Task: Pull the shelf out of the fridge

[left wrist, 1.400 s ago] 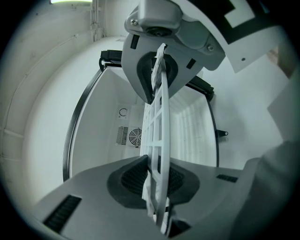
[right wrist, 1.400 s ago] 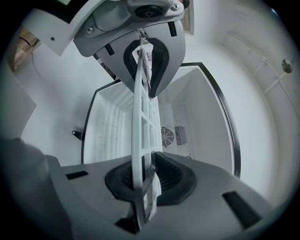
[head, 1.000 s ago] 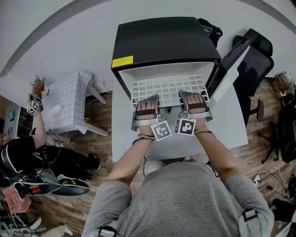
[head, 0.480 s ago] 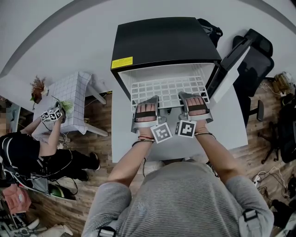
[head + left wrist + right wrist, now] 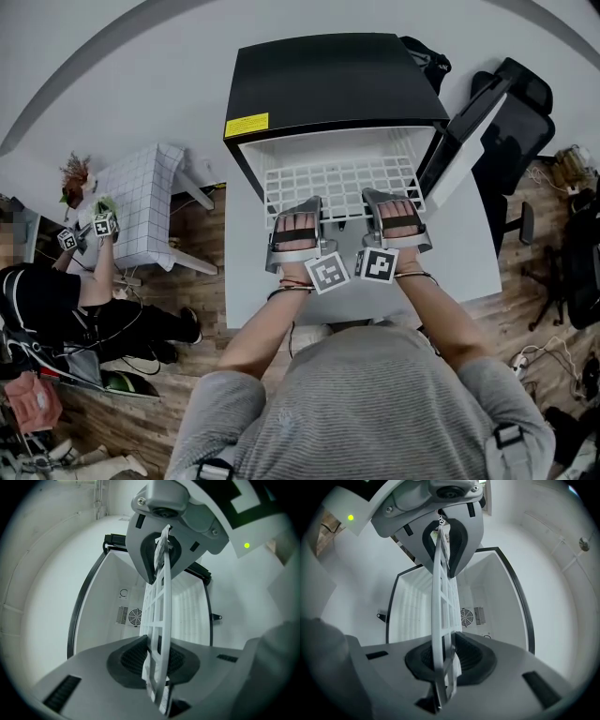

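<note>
White plastic grid shelf (image 5: pixel 337 176) was mid-pull from the black fridge (image 5: pixel 328 80); left gripper (image 5: pixel 302 208) and right gripper (image 5: pixel 384 197) jaws clamped its front edge; an even draw seemed needed next.

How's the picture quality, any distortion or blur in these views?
Head view: fisheye bows straight lines, fridge sharp. Left gripper view: dark round vignette, shelf blurs close to the lens. Right gripper view: same vignette, shelf's near edge soft.
</note>
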Tool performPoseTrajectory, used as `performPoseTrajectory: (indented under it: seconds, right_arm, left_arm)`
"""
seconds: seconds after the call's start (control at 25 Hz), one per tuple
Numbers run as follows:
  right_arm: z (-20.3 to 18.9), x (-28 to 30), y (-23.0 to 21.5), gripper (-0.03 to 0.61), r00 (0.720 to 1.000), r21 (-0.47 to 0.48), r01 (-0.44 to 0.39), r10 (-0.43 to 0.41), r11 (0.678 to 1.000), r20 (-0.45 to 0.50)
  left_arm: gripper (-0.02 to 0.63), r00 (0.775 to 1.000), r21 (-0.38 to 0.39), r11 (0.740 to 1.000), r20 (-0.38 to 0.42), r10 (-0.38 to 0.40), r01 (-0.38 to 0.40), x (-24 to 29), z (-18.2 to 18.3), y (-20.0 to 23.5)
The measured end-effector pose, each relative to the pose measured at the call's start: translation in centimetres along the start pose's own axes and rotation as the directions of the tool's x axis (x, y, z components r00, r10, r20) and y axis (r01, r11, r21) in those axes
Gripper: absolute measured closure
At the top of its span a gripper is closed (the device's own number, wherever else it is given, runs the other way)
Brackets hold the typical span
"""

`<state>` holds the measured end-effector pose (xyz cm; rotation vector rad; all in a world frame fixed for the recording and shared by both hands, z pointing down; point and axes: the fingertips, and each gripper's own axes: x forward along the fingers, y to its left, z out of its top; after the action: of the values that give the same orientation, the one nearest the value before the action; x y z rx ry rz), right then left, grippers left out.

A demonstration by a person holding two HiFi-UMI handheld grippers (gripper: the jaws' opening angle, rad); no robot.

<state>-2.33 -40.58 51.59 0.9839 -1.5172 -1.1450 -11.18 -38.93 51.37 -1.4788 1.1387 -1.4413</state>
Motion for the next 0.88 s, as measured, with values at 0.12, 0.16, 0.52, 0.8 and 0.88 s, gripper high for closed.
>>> performPoseTrajectory:
  seconds: [0.12, 0.16, 0.52, 0.8, 0.88]
  right_arm:
    - [0.1, -0.4, -0.1, 0.535, 1.000, 0.005, 0.001, -0.001, 1.000, -0.001]
    - [0.1, -0.5, -0.1, 0.535, 1.000, 0.007, 0.001, -0.001, 1.000, -0.003]
    - [0.2, -1.3, -0.6, 0.540, 1.000, -0.012, -0.001, 0.001, 1.000, 0.009]
    - [0.1, -2.0, -1.4, 0.545, 0.999, -0.029, -0.026, 0.027, 0.999, 0.024]
    - [0.0, -2.7, -1.4, 0.545, 0.999, -0.031, -0.037, 0.038, 0.999, 0.024]
  left_arm:
    - [0.560, 1.000, 0.000, 1.000, 0.003, -0.009, 0.009, -0.3, 0.0, -0.1]
    - [0.560, 1.000, -0.008, 1.000, 0.010, -0.017, 0.017, -0.3, 0.1, -0.3]
    - [0.561, 1.000, 0.000, 1.000, 0.015, 0.001, -0.001, -1.3, 0.2, 0.4]
    - [0.574, 0.999, 0.028, 0.999, 0.023, 0.033, -0.034, -2.3, 0.6, 1.2]
    - [0.577, 0.999, 0.020, 1.000, 0.029, 0.024, -0.024, -3.1, 0.9, 1.0]
